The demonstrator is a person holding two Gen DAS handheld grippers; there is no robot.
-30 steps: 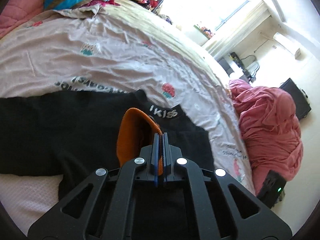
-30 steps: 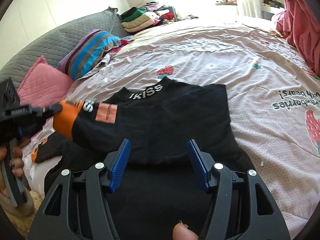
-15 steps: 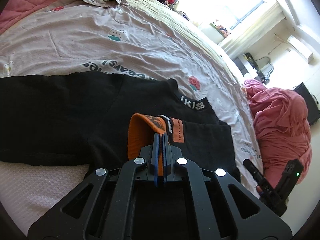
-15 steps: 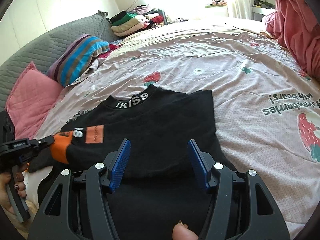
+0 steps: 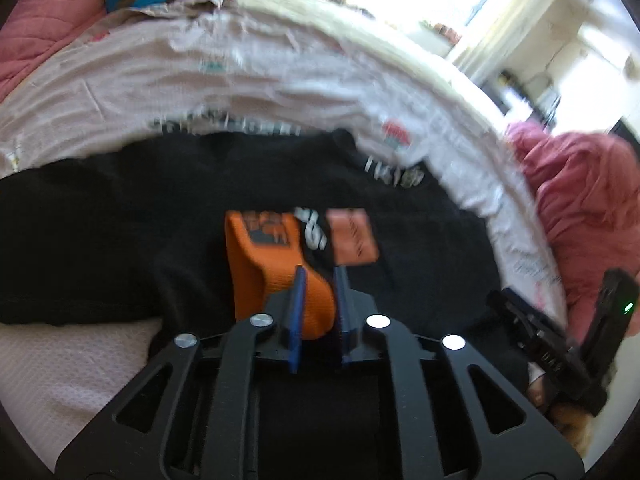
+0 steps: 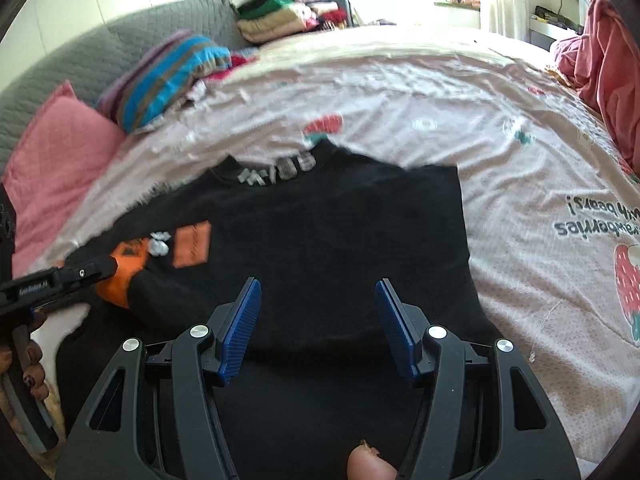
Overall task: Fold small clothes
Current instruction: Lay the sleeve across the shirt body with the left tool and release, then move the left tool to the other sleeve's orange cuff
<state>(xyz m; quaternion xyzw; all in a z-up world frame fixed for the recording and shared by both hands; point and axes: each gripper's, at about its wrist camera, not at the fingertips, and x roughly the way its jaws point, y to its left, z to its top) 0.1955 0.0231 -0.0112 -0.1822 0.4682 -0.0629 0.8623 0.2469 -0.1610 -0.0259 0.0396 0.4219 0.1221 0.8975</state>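
Note:
A black sweater (image 6: 340, 232) with a lettered collar (image 6: 280, 170) lies flat on the bed. Its sleeve ends in an orange cuff (image 5: 276, 268), folded across the body. My left gripper (image 5: 320, 284) has its jaws slightly parted around the cuff, which lies on the sweater; it shows at the left of the right wrist view (image 6: 96, 270). My right gripper (image 6: 318, 316) is open and empty just above the sweater's lower part. It shows at the right edge of the left wrist view (image 5: 560, 344).
The bed sheet (image 6: 500, 128) is pale pink with strawberry prints. A striped pillow (image 6: 168, 76) and a pink pillow (image 6: 52, 144) lie at the head. Folded clothes (image 6: 280, 16) are stacked at the back. A pink blanket (image 5: 588, 200) is heaped at the bed's side.
My left gripper carried the orange cuff over the sweater's body, laid it down and parted its jaws. The right gripper stayed open and shifted slightly.

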